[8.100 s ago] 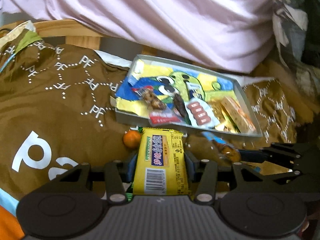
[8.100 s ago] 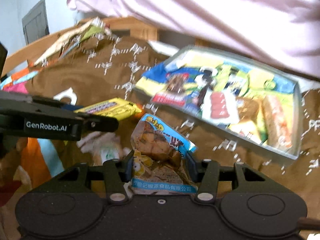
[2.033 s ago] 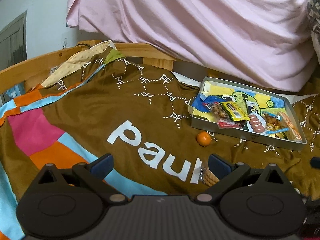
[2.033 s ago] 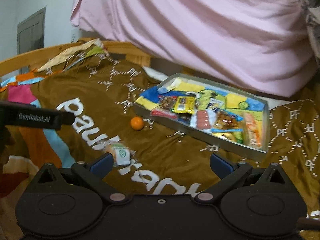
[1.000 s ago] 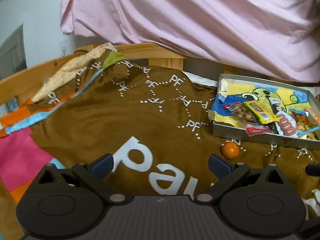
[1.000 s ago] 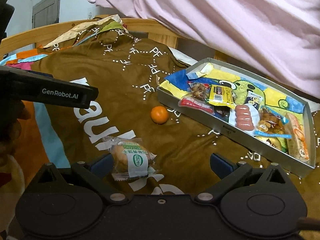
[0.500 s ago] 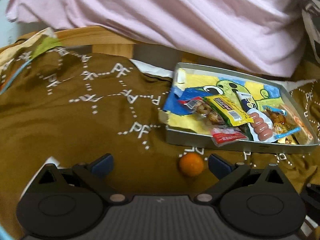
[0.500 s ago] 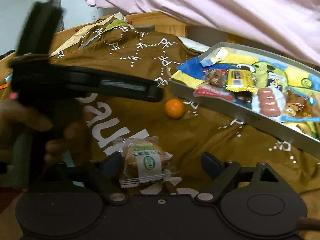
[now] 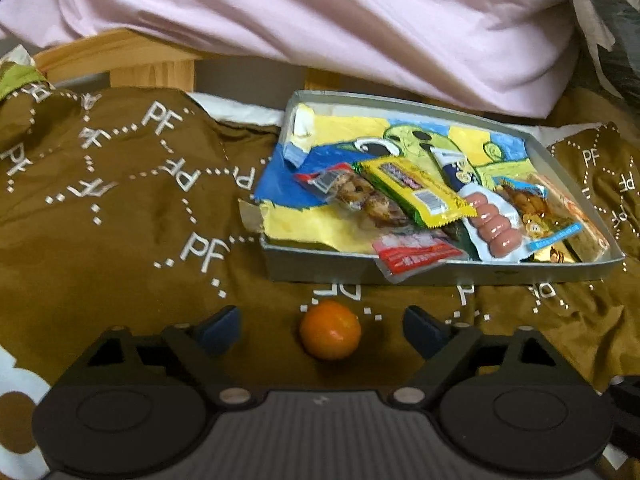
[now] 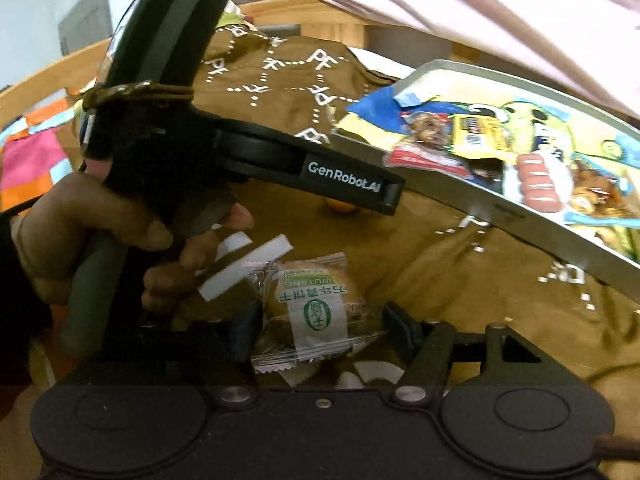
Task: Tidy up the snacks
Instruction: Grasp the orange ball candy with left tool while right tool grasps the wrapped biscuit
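Note:
A small orange lies on the brown blanket between the open jaws of my left gripper, not touched. A grey tray behind it holds several snack packs, among them a yellow bar and a sausage pack. In the right wrist view a clear-wrapped cake with a green label lies between the jaws of my right gripper, which are open and close to its sides. The left gripper body crosses that view and hides most of the orange.
A pink sheet hangs behind the tray. A wooden bed frame runs along the back. The tray's near wall stands right of the cake. The blanket is rumpled.
My left gripper moved forward and down so the orange sits between its jaws. My right gripper moved in around the wrapped cake and its jaws narrowed.

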Demonstrator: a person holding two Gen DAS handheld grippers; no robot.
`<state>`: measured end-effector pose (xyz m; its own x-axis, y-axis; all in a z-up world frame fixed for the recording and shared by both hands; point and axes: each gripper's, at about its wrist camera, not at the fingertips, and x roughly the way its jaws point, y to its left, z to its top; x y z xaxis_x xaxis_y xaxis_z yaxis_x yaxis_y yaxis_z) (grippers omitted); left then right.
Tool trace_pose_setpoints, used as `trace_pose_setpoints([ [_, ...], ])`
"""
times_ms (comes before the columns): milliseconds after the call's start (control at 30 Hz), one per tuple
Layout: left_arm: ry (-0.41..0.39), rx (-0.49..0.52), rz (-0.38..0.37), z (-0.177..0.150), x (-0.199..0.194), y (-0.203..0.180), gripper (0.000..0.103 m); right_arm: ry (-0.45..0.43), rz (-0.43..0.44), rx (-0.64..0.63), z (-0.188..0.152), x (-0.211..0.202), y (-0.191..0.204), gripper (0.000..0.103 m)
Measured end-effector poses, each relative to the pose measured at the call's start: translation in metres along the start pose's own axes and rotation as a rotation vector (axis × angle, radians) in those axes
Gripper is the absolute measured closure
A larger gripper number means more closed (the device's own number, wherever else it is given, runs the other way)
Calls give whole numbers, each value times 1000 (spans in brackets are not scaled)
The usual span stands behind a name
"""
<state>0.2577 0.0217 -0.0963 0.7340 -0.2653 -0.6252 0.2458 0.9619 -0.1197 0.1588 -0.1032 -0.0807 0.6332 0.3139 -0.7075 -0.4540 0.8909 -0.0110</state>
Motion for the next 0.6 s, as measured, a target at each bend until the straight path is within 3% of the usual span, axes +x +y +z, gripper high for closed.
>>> trace_pose_setpoints([
  [233, 32, 1, 10, -3, 7, 0, 41, 39, -92, 4, -2, -8, -9, 37],
  [467, 47, 83, 56, -6, 4, -15, 67, 37, -134, 73, 0, -7, -26, 37],
  [600, 35, 106, 71, -8, 0, -22, 68, 20, -159, 88, 3, -7, -32, 37],
])
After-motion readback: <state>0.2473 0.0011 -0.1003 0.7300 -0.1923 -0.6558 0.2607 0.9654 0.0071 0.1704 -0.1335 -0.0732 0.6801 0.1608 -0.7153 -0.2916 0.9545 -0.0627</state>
